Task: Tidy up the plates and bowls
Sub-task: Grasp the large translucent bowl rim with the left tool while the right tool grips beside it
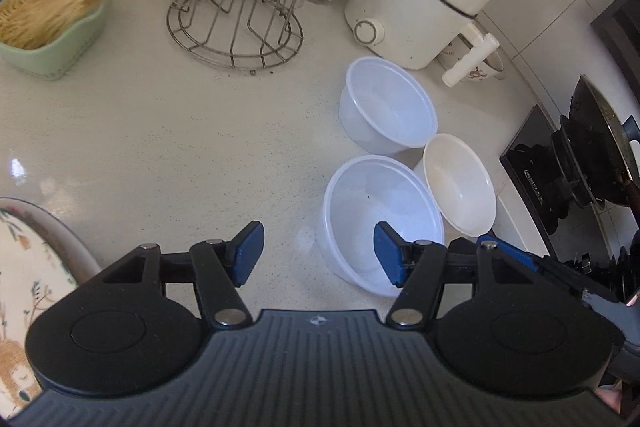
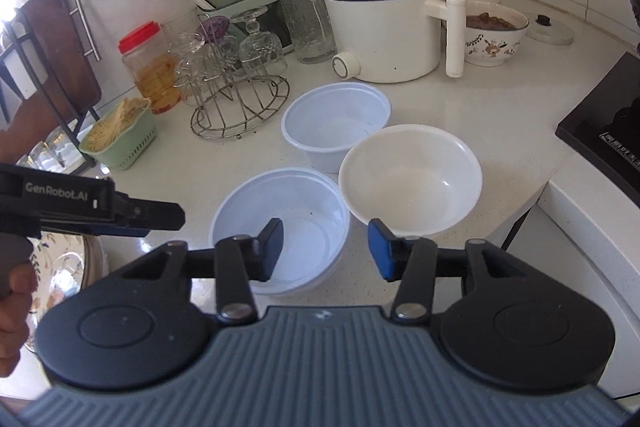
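Note:
Three empty bowls stand close together on the white counter. The near translucent bowl point(image 1: 380, 219) point(image 2: 280, 223) is closest to both grippers. The far translucent bowl point(image 1: 388, 107) point(image 2: 336, 119) stands behind it. A cream bowl point(image 1: 458, 183) point(image 2: 412, 175) sits to their right. A patterned plate point(image 1: 28, 267) point(image 2: 60, 267) lies at the near left. My left gripper point(image 1: 318, 253) is open and empty, its right pad over the near bowl's rim. My right gripper point(image 2: 326, 251) is open and empty, above the near bowl's right edge.
A white electric pot point(image 1: 416, 3) point(image 2: 384, 27) and a wire rack of glasses point(image 1: 236, 19) point(image 2: 236, 95) stand at the back. A green basket of sticks point(image 1: 52, 23) point(image 2: 120, 135) is left. The black stove point(image 1: 560, 167) point(image 2: 600, 139) is right. A patterned bowl of food point(image 2: 492, 35) sits behind the pot.

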A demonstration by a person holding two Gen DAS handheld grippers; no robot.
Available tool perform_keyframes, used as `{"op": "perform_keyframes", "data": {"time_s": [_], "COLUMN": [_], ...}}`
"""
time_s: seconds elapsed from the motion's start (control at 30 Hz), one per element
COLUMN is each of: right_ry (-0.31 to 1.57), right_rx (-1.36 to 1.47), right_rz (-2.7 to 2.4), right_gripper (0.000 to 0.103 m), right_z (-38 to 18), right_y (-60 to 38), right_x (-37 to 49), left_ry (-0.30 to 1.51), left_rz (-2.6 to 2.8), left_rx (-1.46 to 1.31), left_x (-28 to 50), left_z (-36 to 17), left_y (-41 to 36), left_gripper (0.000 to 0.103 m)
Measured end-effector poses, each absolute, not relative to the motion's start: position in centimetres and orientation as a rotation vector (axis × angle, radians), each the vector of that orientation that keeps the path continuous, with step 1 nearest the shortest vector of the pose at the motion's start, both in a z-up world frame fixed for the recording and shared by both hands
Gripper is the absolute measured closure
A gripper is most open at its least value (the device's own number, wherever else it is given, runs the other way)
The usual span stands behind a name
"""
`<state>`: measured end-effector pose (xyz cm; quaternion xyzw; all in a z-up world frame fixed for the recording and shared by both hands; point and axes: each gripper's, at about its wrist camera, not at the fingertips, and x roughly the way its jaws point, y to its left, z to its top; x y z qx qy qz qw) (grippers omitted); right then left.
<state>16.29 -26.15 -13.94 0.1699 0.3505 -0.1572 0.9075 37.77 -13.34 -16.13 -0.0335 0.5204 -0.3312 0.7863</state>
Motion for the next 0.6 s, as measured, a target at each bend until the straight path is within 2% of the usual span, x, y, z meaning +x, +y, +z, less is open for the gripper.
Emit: {"op": "perform_keyframes", "data": {"time_s": [0.3,0.37,0.4,0.43,0.47,0.53,0.6], "right_ry": [0.799,0.819,0.829,0.836,0.845,0.855,0.856], "right_rx": [0.465,0.467,0.467,0.475,0.487,0.496,0.475], "right_rz": [-0.347,-0.347,-0.348,-0.344,-0.338,-0.332,-0.315], "right_gripper": [0.054,0.055,0.062,0.070,0.073,0.080,0.082], "right_z": [-16.3,-16.7,-17.0,-17.3,-17.6,-17.8,-17.5], "right_y": [-27.7,-27.6,-27.6,-27.5,-27.6,-27.6,-27.4], "right_x": [18.3,18.6,18.6,18.6,18.6,18.7,18.9], "left_ry": [1.188,1.202,1.210,1.218,1.227,1.230,1.223], "left_rz": [-0.746,-0.745,-0.747,-0.749,-0.754,-0.758,-0.757], "left_rx": [-0.109,-0.105,-0.108,-0.108,-0.105,-0.095,-0.096], "left_x": [39.4,39.6,39.7,39.8,39.8,39.6,39.3], "left_z": [-18.5,-18.9,-19.1,-19.3,-19.5,-19.5,-19.3], "left_y": [-15.1,-15.5,-15.7,-15.9,-16.0,-16.2,-16.3], "left_gripper": [0.039,0.047,0.049,0.058,0.068,0.078,0.081]}}
